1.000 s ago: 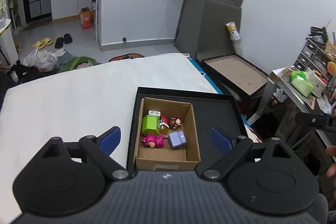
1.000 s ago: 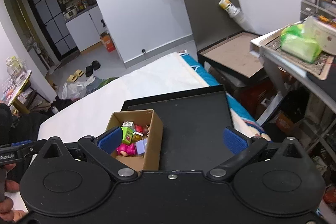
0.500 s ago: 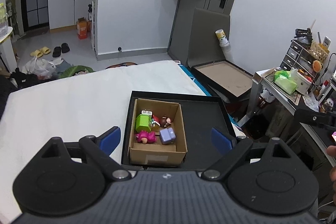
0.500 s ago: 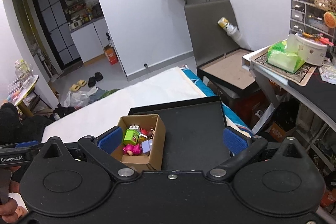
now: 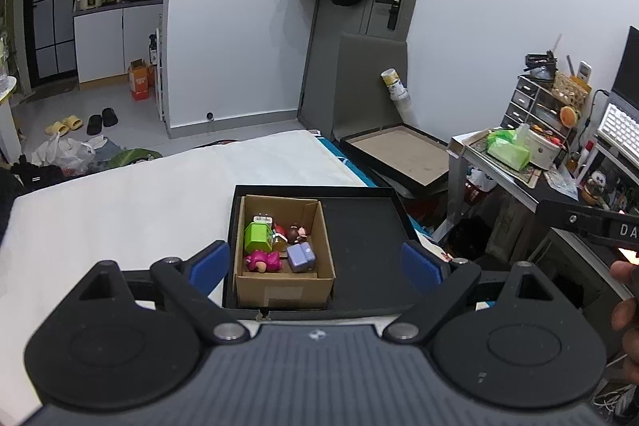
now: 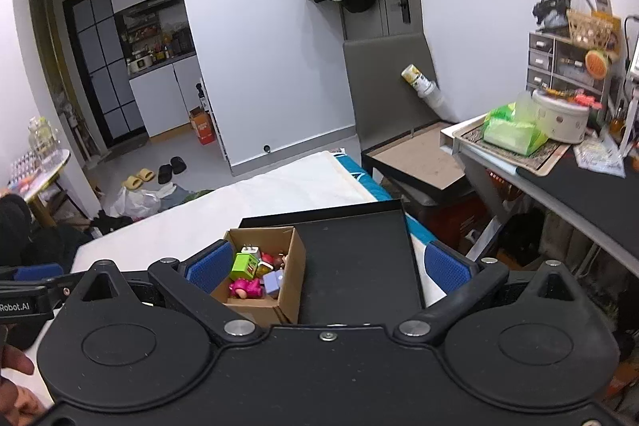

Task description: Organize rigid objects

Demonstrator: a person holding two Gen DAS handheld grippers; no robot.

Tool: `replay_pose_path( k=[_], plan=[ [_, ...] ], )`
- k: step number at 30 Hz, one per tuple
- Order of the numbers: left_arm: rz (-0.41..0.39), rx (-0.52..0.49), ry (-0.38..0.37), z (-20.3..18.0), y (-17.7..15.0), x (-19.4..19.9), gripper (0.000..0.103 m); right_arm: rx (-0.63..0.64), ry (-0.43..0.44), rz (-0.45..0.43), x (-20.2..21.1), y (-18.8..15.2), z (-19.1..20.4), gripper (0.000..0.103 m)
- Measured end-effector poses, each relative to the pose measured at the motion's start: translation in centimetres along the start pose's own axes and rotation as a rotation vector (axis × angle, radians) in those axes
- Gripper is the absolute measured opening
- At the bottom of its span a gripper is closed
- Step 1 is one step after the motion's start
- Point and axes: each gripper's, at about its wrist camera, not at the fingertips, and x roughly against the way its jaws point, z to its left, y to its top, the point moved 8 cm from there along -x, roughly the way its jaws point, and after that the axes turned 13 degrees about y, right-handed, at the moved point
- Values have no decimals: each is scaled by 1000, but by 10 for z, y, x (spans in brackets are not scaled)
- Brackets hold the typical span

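A small cardboard box (image 5: 284,282) (image 6: 291,274) stands in the left half of a black tray (image 5: 363,238) (image 6: 355,258) on a white bed. Inside it lie a green block toy (image 5: 257,236) (image 6: 244,266), a pink figure (image 5: 263,260) (image 6: 244,288), a lilac block (image 5: 301,256) (image 6: 273,282) and a small brown-haired figure (image 5: 296,232). My left gripper (image 5: 317,264) hangs open, above and short of the box, nothing between its blue pads (image 5: 209,262). My right gripper (image 6: 329,266) is open too, held back over the tray's near edge, with nothing in it.
The white bed (image 5: 120,202) stretches left of the tray. To the right stand a desk (image 6: 559,178) with a green tissue pack (image 6: 511,132) and drawers, and a second shallow tray (image 5: 399,154) on the floor. Shoes and bags lie on the far floor.
Both grippers have drawn back and risen a little; the box and tray look smaller and farther off, and more of the room shows. Both stay open and empty.
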Motion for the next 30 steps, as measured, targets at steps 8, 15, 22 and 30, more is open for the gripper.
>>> replay_pose_path(
  k=[8, 15, 22, 30],
  plan=[
    [-6, 9, 9, 5, -9, 12, 92, 43, 25, 15, 7, -13, 17, 103],
    [-2, -2, 3, 6, -16, 15, 92, 63, 61, 54, 7, -26, 28, 103],
    [8, -7, 8, 7, -21, 11, 92, 68, 38, 39, 10, -25, 31, 103],
    [15, -18, 13, 6, -26, 10, 92, 47, 29, 42, 10, -32, 25, 103]
  ],
)
